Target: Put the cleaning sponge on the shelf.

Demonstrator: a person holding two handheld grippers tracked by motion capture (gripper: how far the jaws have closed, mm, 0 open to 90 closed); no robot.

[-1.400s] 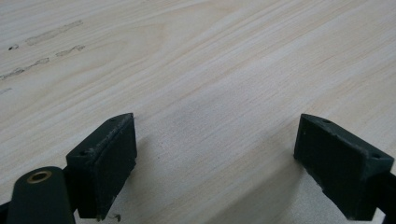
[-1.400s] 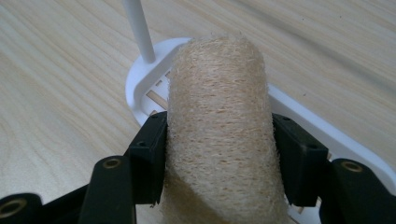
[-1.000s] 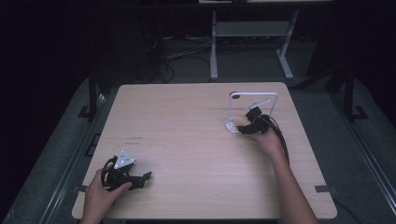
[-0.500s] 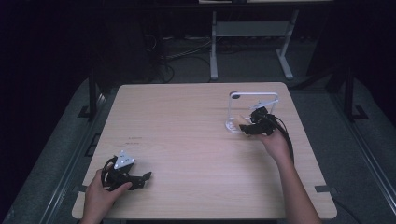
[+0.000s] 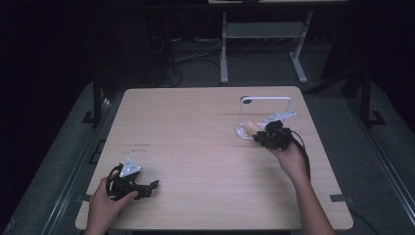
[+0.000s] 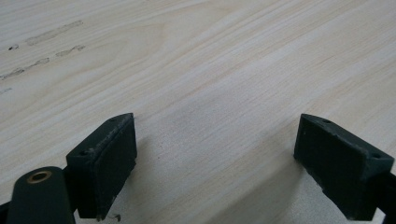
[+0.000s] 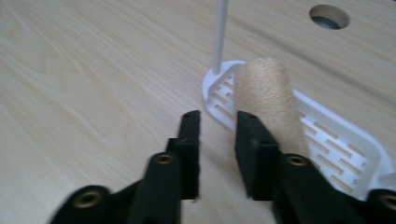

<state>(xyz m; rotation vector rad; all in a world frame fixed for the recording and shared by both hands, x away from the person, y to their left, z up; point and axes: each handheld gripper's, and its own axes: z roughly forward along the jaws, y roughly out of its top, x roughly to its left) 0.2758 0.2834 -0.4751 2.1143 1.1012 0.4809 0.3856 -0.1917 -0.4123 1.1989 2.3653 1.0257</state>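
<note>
Right gripper (image 7: 215,140): jaws drawn near together with a narrow strip of wood showing between them, pinching nothing; in the high view it (image 5: 264,137) sits over the far right part of the table, held by the right hand (image 5: 289,159); its jaws point toward the white stand.
Tan roll (image 7: 271,102): a rough, beige, rounded cylinder lying just beside the outer face of the right gripper's right-hand jaw, outside the gap; whether it touches that jaw I cannot tell; its far end rests over the slotted base; in the high view it (image 5: 249,127) shows as a pale stub just ahead of the gripper.
White stand (image 5: 266,105): a slotted white base (image 7: 327,135) just ahead of the right gripper; a thin white post (image 7: 220,35) rises from the base's near corner; in the high view the frame arches over and its far side comes down behind the gripper.
Round hole (image 7: 329,16): in the tabletop beyond the stand, ahead and to the right of the jaws.
Left gripper (image 6: 215,163): jaws spread wide, bare wood between them, holding nothing; in the high view it (image 5: 147,188) lies low at the near left corner, gripped by the left hand (image 5: 105,208), with a grey three-cornered plate (image 5: 129,169) on top; well apart from the right gripper.
Table (image 5: 195,147): light wood grain; faint dark marks (image 6: 44,39) ahead and left of the left gripper's jaws.
</note>
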